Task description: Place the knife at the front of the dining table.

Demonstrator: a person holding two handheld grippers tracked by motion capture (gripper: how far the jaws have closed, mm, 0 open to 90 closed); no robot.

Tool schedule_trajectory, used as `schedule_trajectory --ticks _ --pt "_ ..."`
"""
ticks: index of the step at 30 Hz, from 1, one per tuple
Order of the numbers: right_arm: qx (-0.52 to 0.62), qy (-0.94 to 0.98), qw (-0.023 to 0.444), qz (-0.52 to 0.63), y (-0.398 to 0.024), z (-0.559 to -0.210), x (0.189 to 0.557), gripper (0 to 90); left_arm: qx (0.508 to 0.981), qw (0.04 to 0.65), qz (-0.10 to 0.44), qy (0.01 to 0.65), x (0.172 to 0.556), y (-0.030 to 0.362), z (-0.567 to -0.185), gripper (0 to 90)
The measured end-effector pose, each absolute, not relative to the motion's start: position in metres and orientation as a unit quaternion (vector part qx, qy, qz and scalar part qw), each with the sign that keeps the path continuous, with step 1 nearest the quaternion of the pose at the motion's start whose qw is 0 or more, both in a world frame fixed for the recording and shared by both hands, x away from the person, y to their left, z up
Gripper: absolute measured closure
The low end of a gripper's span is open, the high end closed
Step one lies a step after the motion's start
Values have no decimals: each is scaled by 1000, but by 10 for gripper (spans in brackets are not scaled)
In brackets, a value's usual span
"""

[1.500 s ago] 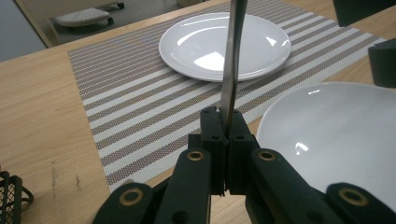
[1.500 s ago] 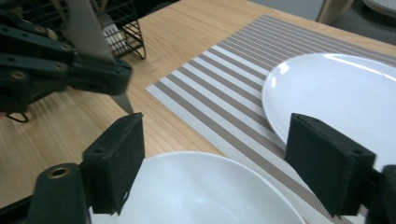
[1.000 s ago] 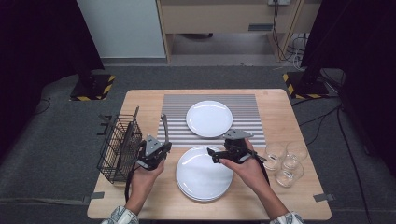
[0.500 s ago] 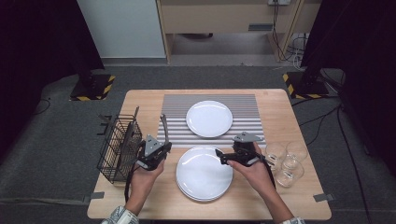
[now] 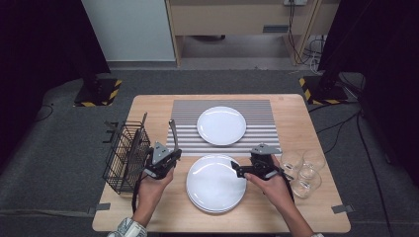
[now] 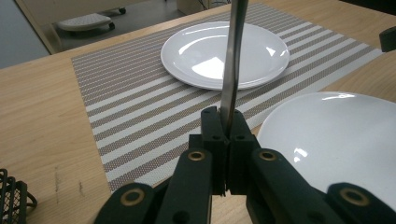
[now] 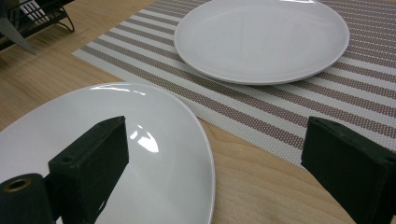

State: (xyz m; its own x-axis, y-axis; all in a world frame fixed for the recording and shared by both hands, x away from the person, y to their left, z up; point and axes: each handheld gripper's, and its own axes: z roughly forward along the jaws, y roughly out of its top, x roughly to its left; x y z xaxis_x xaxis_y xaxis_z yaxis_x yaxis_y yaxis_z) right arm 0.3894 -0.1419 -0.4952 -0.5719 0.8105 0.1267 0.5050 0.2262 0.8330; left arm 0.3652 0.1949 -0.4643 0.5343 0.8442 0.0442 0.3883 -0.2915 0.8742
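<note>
Worktop (image 5: pixel 306 123): pale wood, carrying all items.
Striped mat (image 5: pixel 188 123): at the far middle, under one white plate (image 5: pixel 221 125).
Wire basket (image 5: pixel 126 158): black, at the left edge, just beside the left tool.
Near plates (image 5: pixel 215 183): a white stack on bare wood, between the two tools.
Glasses (image 5: pixel 302 173): three, clear, clustered at the right, near the right tool.
Right tool (image 5: pixel 240 170): jaws wide apart, holding nothing, at the right rim of the near plates (image 7: pixel 116 154).
Left tool (image 6: pixel 224 126): jaws clamped on a metal utensil handle (image 6: pixel 232 60), which stands upright over the mat's near left corner; its head cannot be made out.
</note>
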Motion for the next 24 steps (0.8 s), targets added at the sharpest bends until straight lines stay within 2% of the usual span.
schedule_trajectory --ticks 24 --pt "439 759 164 452 -147 -495 388 82 753 440 265 412 381 185 -454 884"
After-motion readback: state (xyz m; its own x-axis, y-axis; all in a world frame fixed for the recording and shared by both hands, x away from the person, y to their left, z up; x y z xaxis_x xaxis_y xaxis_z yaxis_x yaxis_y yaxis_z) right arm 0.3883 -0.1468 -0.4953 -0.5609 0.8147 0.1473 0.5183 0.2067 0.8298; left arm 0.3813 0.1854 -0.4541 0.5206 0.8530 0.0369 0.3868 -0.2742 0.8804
